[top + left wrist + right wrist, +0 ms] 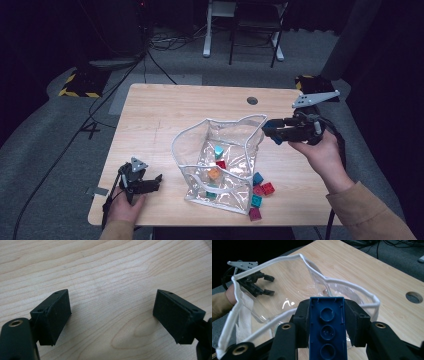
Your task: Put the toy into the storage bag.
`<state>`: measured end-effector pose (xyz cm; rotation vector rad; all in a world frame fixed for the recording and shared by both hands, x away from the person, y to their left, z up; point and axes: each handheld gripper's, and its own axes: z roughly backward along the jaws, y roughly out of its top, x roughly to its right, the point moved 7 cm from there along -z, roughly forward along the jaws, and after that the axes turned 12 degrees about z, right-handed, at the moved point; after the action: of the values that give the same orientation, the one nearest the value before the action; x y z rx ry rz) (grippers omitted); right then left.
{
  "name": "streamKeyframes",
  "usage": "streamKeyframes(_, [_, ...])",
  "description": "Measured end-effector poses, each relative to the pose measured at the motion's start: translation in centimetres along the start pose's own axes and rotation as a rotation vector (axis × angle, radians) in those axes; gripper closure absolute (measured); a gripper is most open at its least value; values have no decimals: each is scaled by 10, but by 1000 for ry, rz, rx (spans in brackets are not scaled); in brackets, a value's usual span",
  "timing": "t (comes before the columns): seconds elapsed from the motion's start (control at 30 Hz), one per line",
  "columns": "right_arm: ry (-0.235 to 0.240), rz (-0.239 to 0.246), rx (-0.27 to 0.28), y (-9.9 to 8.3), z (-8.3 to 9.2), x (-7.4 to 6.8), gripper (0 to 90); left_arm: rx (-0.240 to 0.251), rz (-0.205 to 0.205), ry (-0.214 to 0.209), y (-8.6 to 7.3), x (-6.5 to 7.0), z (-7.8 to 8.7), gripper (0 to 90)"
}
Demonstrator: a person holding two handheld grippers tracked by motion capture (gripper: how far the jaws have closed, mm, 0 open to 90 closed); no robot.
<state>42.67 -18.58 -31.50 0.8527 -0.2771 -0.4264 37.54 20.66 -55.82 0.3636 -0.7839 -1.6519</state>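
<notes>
A clear plastic bag with a white rim stands open in the middle of the wooden table, with several coloured bricks inside. My right gripper is raised beside the bag's right rim, shut on a dark blue brick whose underside tubes face the camera; the bag's white rim gapes just beyond it. Several loose bricks lie on the table by the bag's right corner. My left gripper rests low at the table's front left, open, its pads wide apart over bare wood.
A round cable hole sits near the table's far edge. Beyond the table are cables on the floor, a dark stand base and white furniture legs. The person's right sleeve comes in at the bottom right.
</notes>
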Motion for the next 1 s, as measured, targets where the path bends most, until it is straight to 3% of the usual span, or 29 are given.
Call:
streamKeyframes(0.6, [47, 82, -36, 55, -29, -17, 588, 0, 0, 0, 0, 0, 0, 151])
streamKeyframes(1.0, [95, 111, -86, 70, -60, -32, 588, 0, -2, 2, 0, 0, 0, 151])
